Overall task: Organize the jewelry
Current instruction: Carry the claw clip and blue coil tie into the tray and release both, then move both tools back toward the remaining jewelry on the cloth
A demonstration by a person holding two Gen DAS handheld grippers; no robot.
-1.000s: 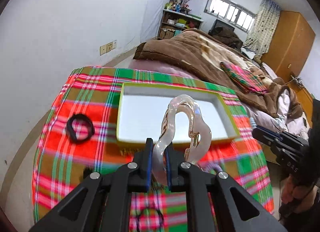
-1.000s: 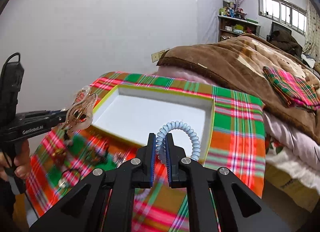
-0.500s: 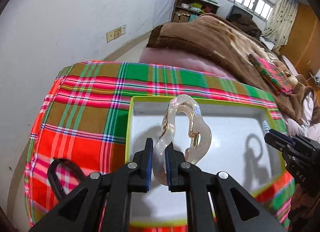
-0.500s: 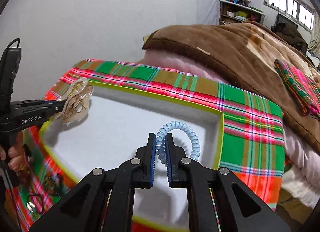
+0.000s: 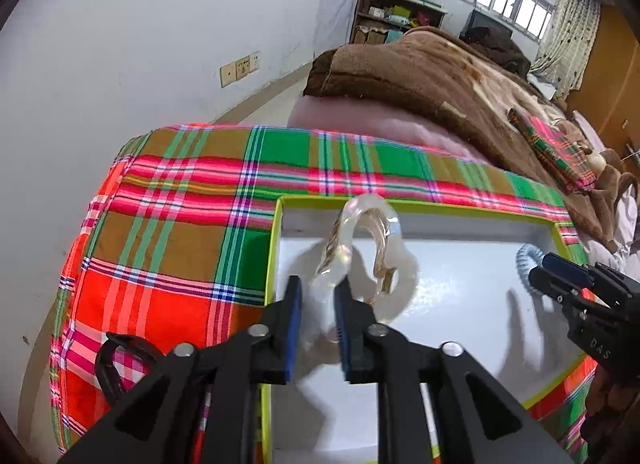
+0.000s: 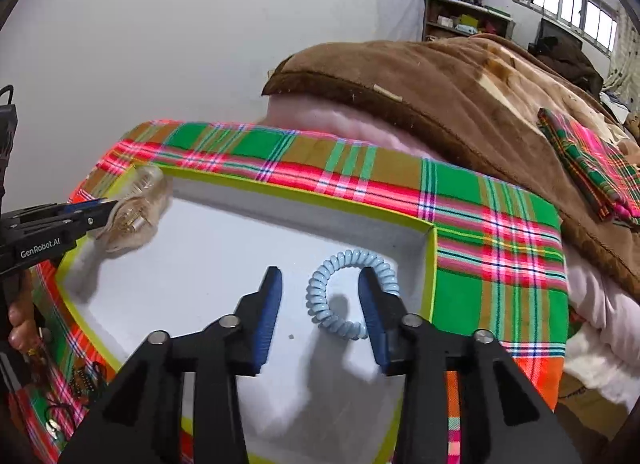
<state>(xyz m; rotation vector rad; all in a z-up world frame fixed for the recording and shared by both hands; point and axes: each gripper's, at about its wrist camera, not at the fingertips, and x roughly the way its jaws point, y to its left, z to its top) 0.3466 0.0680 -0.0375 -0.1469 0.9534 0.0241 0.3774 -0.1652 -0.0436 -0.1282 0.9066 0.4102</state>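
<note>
A white tray with a yellow-green rim (image 5: 276,264) (image 6: 430,264) lies on the plaid cloth. My left gripper (image 5: 318,304) has its jaws parted around a clear hair claw clip (image 5: 360,248), blurred, at the tray's near-left corner; whether the pads still touch it is unclear. In the right wrist view the clip (image 6: 136,208) sits at the tray's left rim by the left gripper's tips. My right gripper (image 6: 320,292) is open over the tray, and a pale blue spiral hair tie (image 6: 348,288) lies on the tray floor between its fingers, near the right wall.
A black hair tie (image 5: 116,364) lies on the plaid cloth left of the tray. Several small dark jewelry pieces (image 6: 80,380) lie on the cloth at the tray's near-left. A bed with a brown blanket (image 6: 460,80) is behind. A white wall is at left.
Both grippers lowered into the tray. The right gripper opened and dropped the blue spiral tie onto the tray floor. The left jaws parted around the clip.
</note>
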